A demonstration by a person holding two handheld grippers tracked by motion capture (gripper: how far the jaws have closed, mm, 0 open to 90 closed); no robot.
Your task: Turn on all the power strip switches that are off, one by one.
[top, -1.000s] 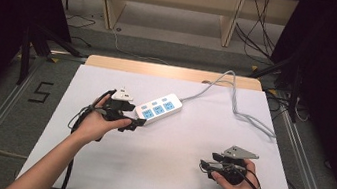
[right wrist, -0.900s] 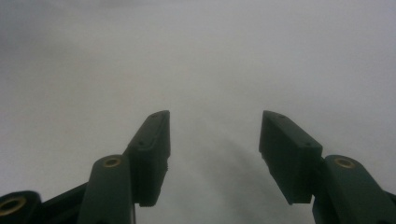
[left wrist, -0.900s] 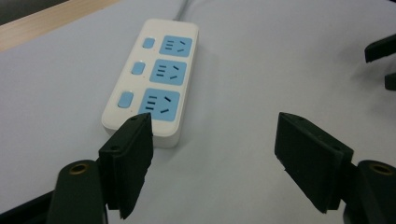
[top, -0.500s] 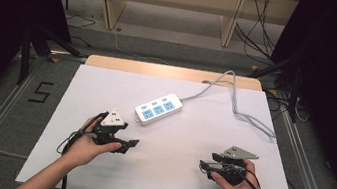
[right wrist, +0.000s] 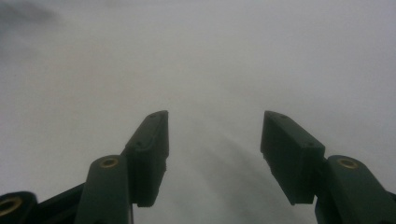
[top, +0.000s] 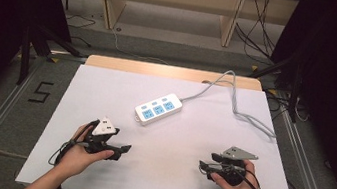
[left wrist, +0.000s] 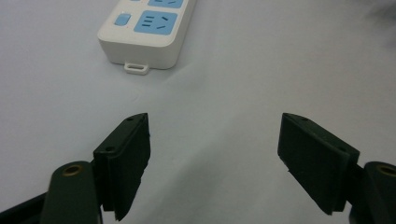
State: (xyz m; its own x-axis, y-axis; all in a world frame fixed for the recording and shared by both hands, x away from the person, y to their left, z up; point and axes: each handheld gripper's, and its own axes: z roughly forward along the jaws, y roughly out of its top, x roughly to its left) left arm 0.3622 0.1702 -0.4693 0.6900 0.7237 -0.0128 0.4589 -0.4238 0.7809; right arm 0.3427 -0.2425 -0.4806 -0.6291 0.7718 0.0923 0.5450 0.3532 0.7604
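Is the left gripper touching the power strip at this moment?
Apart. The left gripper view shows bare white table between the open left gripper and the power strip; the high view shows the same gap.

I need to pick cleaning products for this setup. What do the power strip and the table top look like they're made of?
Power strip: seemingly hard moulded plastic, white with a slight sheen, rounded edges, matt blue socket faces. Its cable looks grey and rubbery. Table top: smooth, matt white sheet, likely laminate or a cover; a pale wood-like strip shows along the far edge.
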